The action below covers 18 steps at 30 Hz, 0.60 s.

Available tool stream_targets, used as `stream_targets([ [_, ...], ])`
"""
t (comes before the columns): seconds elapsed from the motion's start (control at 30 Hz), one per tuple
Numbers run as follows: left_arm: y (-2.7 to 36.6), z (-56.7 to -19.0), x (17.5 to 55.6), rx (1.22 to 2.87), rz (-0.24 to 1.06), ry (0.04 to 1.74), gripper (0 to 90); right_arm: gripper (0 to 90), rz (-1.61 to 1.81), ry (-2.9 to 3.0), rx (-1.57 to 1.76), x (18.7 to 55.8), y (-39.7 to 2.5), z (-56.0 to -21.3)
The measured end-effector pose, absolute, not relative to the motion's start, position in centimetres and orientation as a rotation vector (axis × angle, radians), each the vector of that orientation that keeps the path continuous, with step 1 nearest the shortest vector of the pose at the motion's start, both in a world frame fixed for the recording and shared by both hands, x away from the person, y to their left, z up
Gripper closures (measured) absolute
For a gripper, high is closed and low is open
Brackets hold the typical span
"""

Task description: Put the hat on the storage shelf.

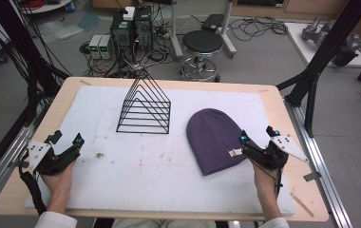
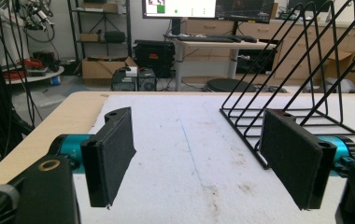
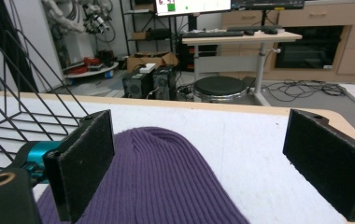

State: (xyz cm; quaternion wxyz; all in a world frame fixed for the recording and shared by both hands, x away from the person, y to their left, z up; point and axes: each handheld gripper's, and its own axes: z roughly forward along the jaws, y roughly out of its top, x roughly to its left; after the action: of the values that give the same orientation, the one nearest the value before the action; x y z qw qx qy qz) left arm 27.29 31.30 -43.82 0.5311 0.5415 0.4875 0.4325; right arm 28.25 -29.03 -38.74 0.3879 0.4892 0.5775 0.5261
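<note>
A purple ribbed beanie (image 1: 215, 139) lies flat on the white mat (image 1: 121, 166), right of centre, with a small pale label (image 1: 235, 152) at its lower right edge. In the right gripper view the beanie (image 3: 166, 182) spreads under the left jaw. My right gripper (image 1: 256, 134) sits at the beanie's right edge, open and holding nothing (image 3: 203, 158). A black wire rack (image 1: 145, 107) of triangular dividers stands behind the mat's middle. My left gripper (image 1: 68, 137) rests at the mat's left edge, open and empty (image 2: 201, 154), with the rack (image 2: 301, 93) ahead to its right.
The mat shows brown stains (image 1: 99, 155) near the left gripper. Wooden table edge (image 1: 283, 109) borders the mat. Black frame poles (image 1: 328, 42) rise at both sides. A stool (image 1: 202, 47) and computer boxes (image 1: 131, 28) stand on the floor beyond the table.
</note>
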Motion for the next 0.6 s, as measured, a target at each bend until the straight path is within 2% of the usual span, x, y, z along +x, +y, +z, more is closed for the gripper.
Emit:
stream_targets([
  [0.6, 30.9, -43.8, 27.3, 1.302, 1.004, 1.153, 26.6, 8.5, 1.281, 1.759, 1.135, 33.6, -26.2, -34.9],
])
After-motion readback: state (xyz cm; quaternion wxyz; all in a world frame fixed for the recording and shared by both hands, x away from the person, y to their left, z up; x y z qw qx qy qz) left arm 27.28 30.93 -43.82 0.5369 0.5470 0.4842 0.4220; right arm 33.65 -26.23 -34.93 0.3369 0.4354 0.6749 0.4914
